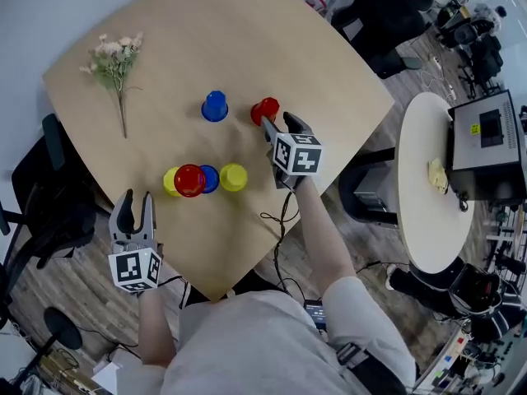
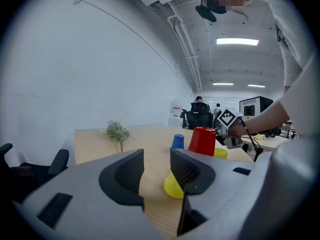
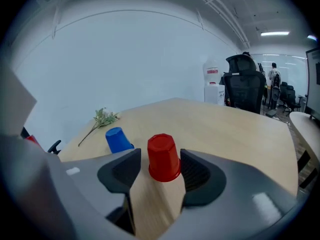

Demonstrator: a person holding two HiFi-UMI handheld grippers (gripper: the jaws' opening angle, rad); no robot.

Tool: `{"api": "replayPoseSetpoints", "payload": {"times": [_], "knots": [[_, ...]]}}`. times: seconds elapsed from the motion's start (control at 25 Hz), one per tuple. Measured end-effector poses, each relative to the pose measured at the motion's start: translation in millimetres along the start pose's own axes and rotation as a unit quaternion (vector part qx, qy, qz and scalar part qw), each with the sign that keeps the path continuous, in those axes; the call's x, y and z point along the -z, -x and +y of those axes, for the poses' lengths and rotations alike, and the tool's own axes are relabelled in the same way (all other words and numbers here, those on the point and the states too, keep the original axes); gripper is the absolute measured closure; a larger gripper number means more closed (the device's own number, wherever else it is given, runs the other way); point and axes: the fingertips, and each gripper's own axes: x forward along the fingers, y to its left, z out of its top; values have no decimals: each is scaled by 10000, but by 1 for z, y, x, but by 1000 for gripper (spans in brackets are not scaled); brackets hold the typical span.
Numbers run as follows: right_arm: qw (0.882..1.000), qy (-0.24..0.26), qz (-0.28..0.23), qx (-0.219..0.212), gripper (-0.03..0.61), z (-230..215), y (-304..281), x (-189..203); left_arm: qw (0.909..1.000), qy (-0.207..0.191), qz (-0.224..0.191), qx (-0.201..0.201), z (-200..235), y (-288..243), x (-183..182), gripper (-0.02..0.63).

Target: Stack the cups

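A flower sprig [image 1: 115, 64] lies on the wooden table [image 1: 247, 23].

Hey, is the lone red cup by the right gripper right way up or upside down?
Upside down: the red cup stands on its wide rim, its closed, narrower base on top.

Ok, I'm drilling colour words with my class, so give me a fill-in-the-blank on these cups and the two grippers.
The right gripper has its open jaws around a ____ cup. The lone cup nearest the flower sprig is ____. The left gripper holds ____.
Missing words: red; blue; nothing.
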Motion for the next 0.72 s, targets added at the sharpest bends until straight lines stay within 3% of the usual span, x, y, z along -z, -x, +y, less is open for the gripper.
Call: {"api": "replayPoseSetpoints", "payload": {"times": [0.16,0.24,0.36,0.72], "knots": [[9998,117,59,132,325,-7,-18,1,9999,-60,59,-71,2,-1,-3,443],[9995,227,61,195,377,-8,-19,0,9999,-68,83,-93,3,-1,-3,443],[9992,371,-50,160,385,-3,-11,-2,9999,-72,99,-103,5,0,-2,443],[9930,940,-601,-389,387,45,77,-32,9999,-76,-16,76,-14,-7,-9,445]]}}
